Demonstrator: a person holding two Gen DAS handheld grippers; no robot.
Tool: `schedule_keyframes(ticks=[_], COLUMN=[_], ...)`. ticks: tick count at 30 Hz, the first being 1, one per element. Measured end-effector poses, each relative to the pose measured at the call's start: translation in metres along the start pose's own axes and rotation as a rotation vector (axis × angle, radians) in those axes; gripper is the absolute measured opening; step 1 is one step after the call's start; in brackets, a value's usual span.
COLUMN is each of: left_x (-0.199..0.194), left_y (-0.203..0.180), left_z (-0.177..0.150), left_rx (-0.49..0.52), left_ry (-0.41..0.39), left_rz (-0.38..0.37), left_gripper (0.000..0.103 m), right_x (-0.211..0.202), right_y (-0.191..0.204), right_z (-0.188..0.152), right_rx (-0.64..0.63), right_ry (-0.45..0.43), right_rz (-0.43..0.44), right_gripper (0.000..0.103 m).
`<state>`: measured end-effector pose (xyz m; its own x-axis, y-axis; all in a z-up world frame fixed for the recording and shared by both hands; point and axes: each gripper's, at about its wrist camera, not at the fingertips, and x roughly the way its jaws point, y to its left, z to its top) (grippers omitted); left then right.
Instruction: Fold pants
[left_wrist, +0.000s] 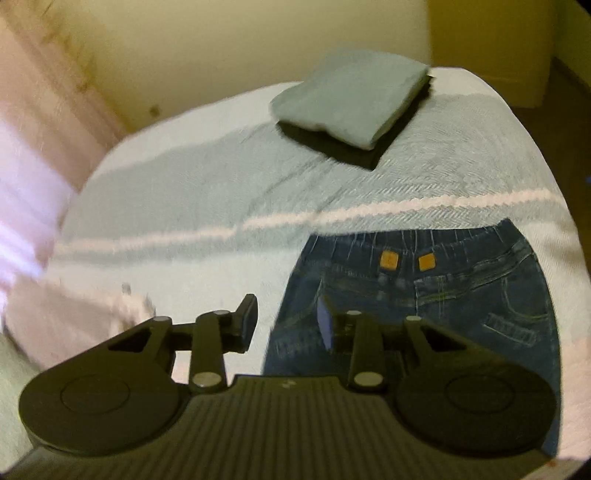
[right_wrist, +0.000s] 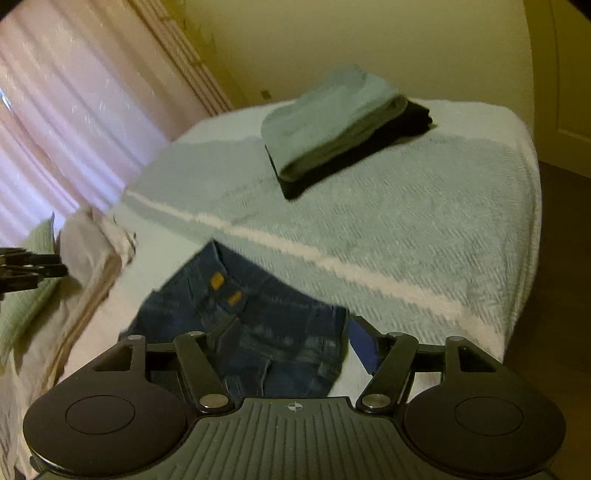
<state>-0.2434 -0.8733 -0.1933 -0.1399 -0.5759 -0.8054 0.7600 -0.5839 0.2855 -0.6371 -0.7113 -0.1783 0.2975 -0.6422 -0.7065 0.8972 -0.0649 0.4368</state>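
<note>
Nearest in the left wrist view, left gripper (left_wrist: 288, 325), fingers spread a modest way with nothing pinched between them; left finger (left_wrist: 248, 320) over pale bedspread, right one over denim. Just beyond and to the right, blue jeans (left_wrist: 424, 295) lying flat on the bed, elastic waistband at the far end, two orange patches (left_wrist: 406, 261) side by side just below the waistband, a pocket seam on the right. Hems hidden under the gripper body.

In the right wrist view, right gripper (right_wrist: 288, 347) with fingers spread wide, poised above the same jeans (right_wrist: 258, 325), no cloth pinched; blue pad (right_wrist: 364, 343) showing on the right finger, beside the right edge of the denim. At the far left edge, dark linkage of the other gripper (right_wrist: 26, 269) over a heap of pale cloth (right_wrist: 88, 251) and a green quilted piece (right_wrist: 26, 295).

Farther out, light blue woven bedspread (left_wrist: 192, 192) crossed by a white stripe (left_wrist: 369, 212). Well apart from the jeans, toward the far side of the bed, a stack of folded clothes: grey-blue garment (left_wrist: 347, 96) on top of a black one (left_wrist: 332, 146). Left of the bed, pink curtains (right_wrist: 66, 118); behind, a cream wall (left_wrist: 258, 40).
</note>
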Motion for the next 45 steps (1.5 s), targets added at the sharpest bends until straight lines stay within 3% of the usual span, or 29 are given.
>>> schedule_keyframes(ticks=[3, 4, 5, 7, 9, 14, 19, 23, 25, 28, 29, 30, 31, 32, 33, 37, 41, 45], left_x=[-0.015, -0.023, -0.047, -0.05, -0.077, -0.077, -0.029, 0.036, 0.064, 0.096, 0.104, 0.109, 0.113, 0.115, 0.116, 0.114, 0.106, 0.115], left_y=[0.006, 0.01, 0.016, 0.016, 0.016, -0.01, -0.024, -0.036, -0.044, -0.057, -0.061, -0.065, -0.069, -0.073, -0.074, -0.08, -0.084, -0.089], left_z=[-0.019, -0.03, -0.042, -0.06, -0.081, -0.108, -0.11, -0.109, -0.107, -0.101, -0.1, -0.099, -0.098, -0.099, -0.099, -0.098, -0.077, -0.053], left_rx=[-0.104, -0.154, -0.189, -0.256, -0.293, -0.404, -0.529, -0.627, -0.658, -0.671, -0.66, -0.648, -0.635, -0.622, -0.612, -0.618, -0.625, -0.606], left_ry=[0.005, 0.004, 0.002, -0.001, -0.007, -0.003, 0.034, 0.083, 0.111, 0.147, 0.16, 0.17, 0.18, 0.185, 0.186, 0.194, 0.156, 0.109], left_rz=[0.008, 0.008, 0.006, 0.01, -0.012, -0.057, -0.079, -0.075, -0.074, -0.099, -0.104, -0.108, -0.11, -0.106, -0.101, -0.112, -0.132, -0.144], left_gripper=[0.034, 0.038, 0.04, 0.041, 0.042, 0.049, 0.049, 0.049, 0.049, 0.05, 0.05, 0.05, 0.05, 0.051, 0.051, 0.051, 0.051, 0.051], right_x=[-0.013, -0.022, -0.025, -0.022, -0.009, 0.06, 0.167, 0.249, 0.277, 0.285, 0.285, 0.286, 0.287, 0.29, 0.291, 0.272, 0.235, 0.268], right_y=[0.028, 0.055, 0.065, 0.084, 0.103, 0.114, 0.117, 0.114, 0.109, 0.101, 0.1, 0.098, 0.096, 0.094, 0.09, 0.096, 0.097, 0.072], right_z=[-0.017, -0.03, -0.034, -0.035, -0.033, -0.016, 0.003, 0.006, 0.004, 0.006, 0.007, 0.009, 0.011, 0.012, 0.014, 0.024, 0.065, 0.056], right_rx=[-0.047, -0.07, -0.097, -0.202, -0.287, -0.4, -0.502, -0.542, -0.545, -0.541, -0.539, -0.523, -0.502, -0.485, -0.471, -0.497, -0.505, -0.516], right_ry=[0.018, 0.026, 0.036, 0.043, 0.064, 0.188, 0.328, 0.431, 0.482, 0.519, 0.529, 0.55, 0.564, 0.568, 0.591, 0.542, 0.443, 0.455], right_rz=[-0.002, 0.0, 0.01, 0.034, 0.063, 0.147, 0.246, 0.297, 0.323, 0.398, 0.407, 0.426, 0.423, 0.408, 0.409, 0.414, 0.428, 0.337], right_gripper=[0.063, 0.063, 0.063, 0.063, 0.063, 0.063, 0.063, 0.062, 0.062, 0.062, 0.056, 0.037, 0.03, 0.01, 0.006, 0.0, 0.0, 0.0])
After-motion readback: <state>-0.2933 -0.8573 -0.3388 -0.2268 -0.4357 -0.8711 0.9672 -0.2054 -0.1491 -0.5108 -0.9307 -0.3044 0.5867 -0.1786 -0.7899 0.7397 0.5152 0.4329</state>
